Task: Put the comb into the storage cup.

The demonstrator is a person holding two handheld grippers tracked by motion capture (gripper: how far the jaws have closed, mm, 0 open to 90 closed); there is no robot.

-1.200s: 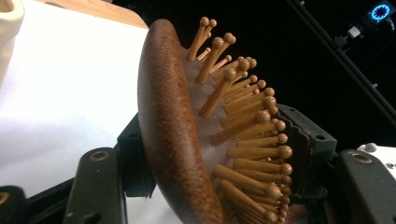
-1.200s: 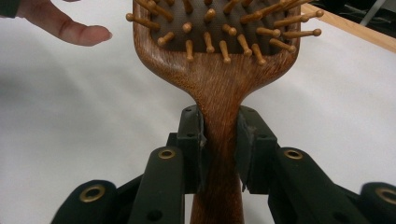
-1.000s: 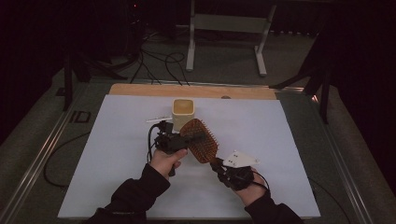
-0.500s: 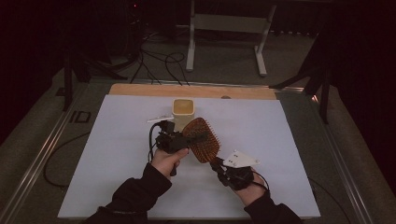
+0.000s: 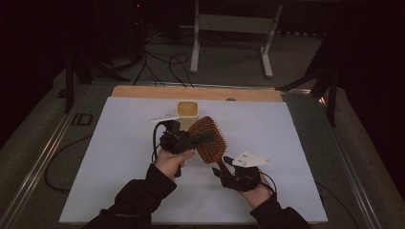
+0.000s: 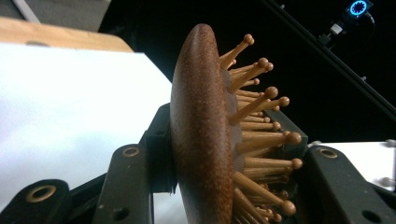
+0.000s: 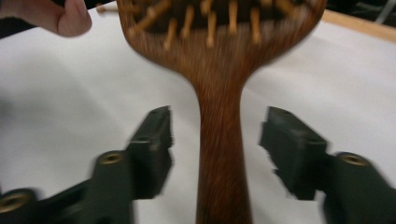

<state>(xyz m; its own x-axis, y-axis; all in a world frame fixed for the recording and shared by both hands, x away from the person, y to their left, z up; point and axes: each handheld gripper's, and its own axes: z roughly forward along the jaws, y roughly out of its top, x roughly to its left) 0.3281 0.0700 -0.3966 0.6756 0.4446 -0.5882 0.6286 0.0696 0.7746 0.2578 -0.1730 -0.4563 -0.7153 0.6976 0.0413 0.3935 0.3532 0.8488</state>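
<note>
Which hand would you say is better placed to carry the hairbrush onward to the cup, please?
Left, probably. The left tongs are shut on the hairbrush head, right beside the cup. The right tongs stand open on either side of the handle, gripping nothing.

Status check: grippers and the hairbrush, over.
Left gripper clamped on hairbrush head. Right gripper open, jaws straddling the handle, not touching. Yellow cup behind brush, apart.

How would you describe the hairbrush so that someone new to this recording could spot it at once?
Start at the white sheet covering the table, then go to its middle, just in front of the yellow cup. There the left gripper clamps the head of a dark wooden paddle hairbrush; its rows of ball-tipped wooden pins set it apart.
</note>
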